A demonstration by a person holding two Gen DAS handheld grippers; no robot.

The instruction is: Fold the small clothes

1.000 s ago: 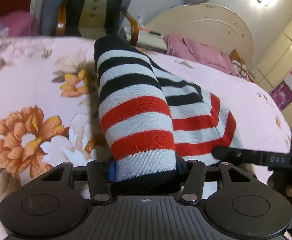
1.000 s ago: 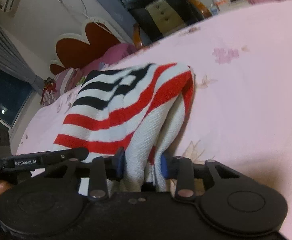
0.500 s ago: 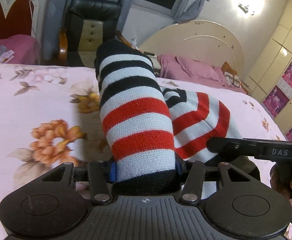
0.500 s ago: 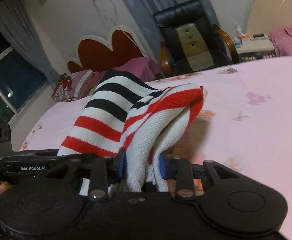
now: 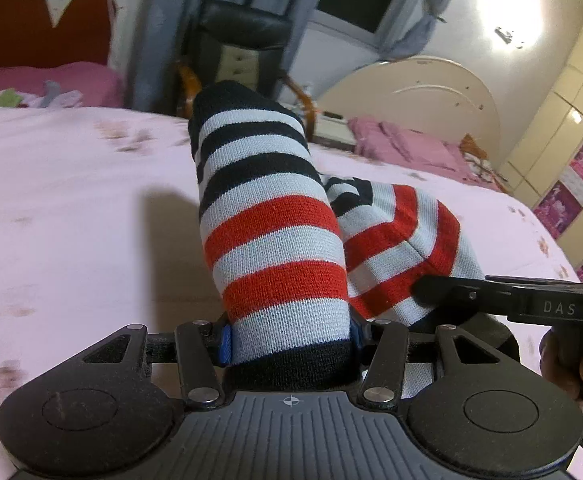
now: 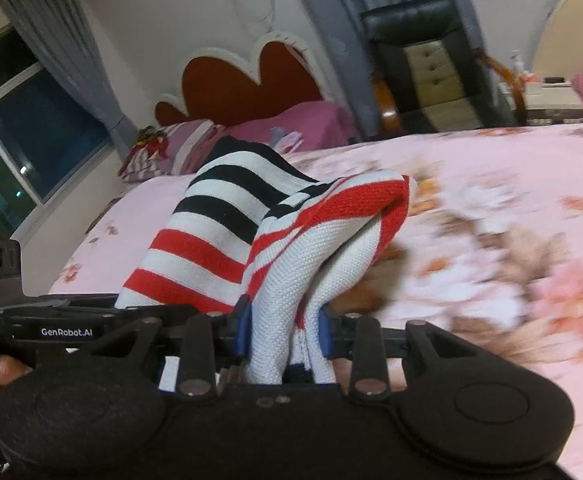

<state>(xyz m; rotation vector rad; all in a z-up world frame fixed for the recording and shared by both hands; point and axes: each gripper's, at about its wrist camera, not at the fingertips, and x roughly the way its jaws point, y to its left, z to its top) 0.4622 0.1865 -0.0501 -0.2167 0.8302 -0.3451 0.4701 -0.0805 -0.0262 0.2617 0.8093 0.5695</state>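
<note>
Garment [image 5: 275,240] hangs between my two grippers above the bedsheet [image 5: 71,200]: left gripper [image 5: 289,340] pinches its black hem, right gripper [image 6: 283,330] pinches bunched white knit; long axis spans them, so I judge neither nearer.

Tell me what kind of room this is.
Most likely a home bedroom: a bed with a pink floral sheet, a second bed with a red scalloped headboard, and a curtained window.

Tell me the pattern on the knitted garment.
Horizontal stripes: black and white, then red and white, on the garment. Clearest in the left wrist view.
</note>
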